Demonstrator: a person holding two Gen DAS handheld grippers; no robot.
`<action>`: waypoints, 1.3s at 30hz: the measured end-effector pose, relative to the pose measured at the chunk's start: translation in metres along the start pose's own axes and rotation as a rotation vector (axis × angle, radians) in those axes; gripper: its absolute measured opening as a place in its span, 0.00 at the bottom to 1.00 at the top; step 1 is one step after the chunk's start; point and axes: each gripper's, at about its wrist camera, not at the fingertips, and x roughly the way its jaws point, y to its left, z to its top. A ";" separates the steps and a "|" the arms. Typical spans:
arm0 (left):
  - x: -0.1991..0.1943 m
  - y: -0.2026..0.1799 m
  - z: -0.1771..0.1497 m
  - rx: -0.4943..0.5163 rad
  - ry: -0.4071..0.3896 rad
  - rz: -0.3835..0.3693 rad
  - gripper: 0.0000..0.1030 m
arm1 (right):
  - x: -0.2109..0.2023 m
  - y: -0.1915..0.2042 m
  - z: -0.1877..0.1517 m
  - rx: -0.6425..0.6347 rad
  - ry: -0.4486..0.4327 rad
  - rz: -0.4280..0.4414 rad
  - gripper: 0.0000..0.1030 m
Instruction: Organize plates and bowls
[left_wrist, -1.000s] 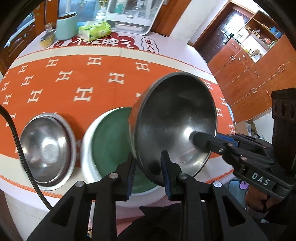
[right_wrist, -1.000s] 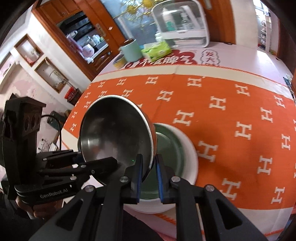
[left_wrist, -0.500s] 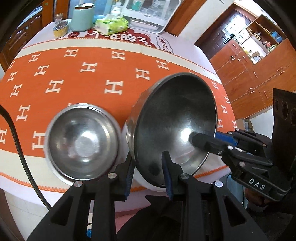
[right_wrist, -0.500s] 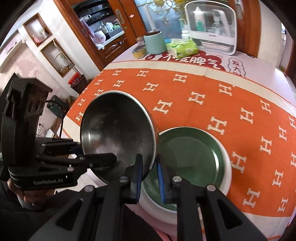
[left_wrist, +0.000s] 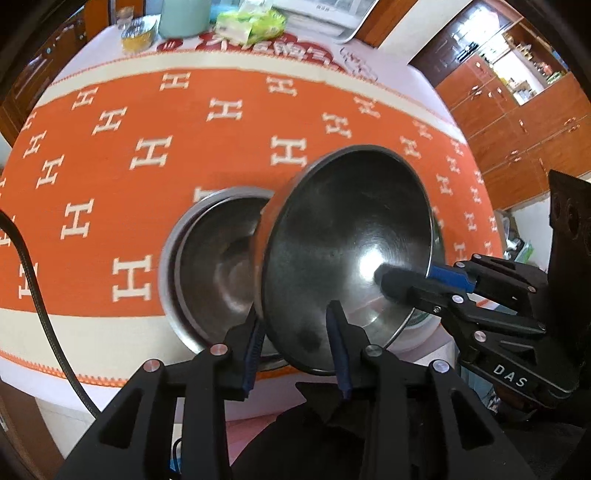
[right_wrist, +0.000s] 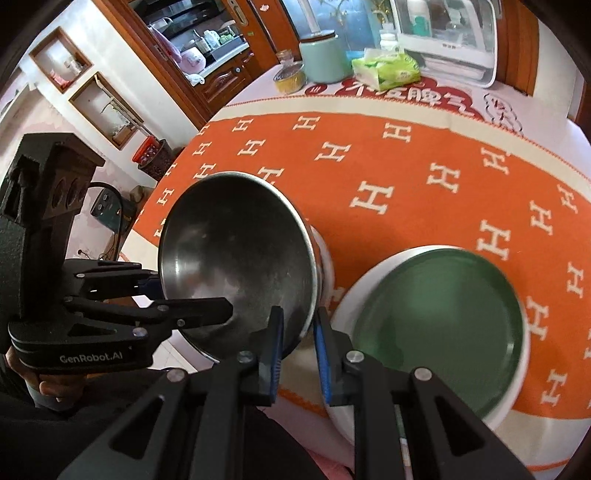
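- Cloth (left_wrist: 184, 147): woven orange with pale H shapes and a cream border. It spreads out ahead of both tools.
- Lower bowl (left_wrist: 218, 266): round, dull steel with a thick rolled rim. It sits on the cloth just ahead of the left gripper's outer finger, and the held bowl partly covers it.
- Left gripper (left_wrist: 295, 317): black, with blue-edged pads. Its jaws have just been opening. The near rim of the bowl stands between them, one pad outside the wall and one inside, and the grip looks slack rather than pressing.
- Bowl (left_wrist: 347, 236): smooth steel, deep and round, tipped up on edge with its hollow facing the cameras. It hangs over the lower bowl, between the two tools.
- Right gripper (right_wrist: 299, 314): clamped on the bowl's opposite rim, with the thin wall pinched between its narrow pads.
- Plate (right_wrist: 439, 321): a flat round dish, matte green inside with a white rim. It lies on the cloth just right of the right gripper's fingers.
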 end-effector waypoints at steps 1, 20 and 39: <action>0.002 0.004 0.000 0.002 0.022 0.015 0.30 | 0.004 0.004 0.000 0.006 0.003 0.002 0.17; 0.012 0.032 -0.001 0.104 0.089 0.019 0.36 | 0.027 0.004 -0.012 0.220 0.007 -0.027 0.21; -0.001 0.056 0.002 0.005 -0.013 0.008 0.50 | 0.036 -0.015 -0.022 0.353 0.033 0.037 0.37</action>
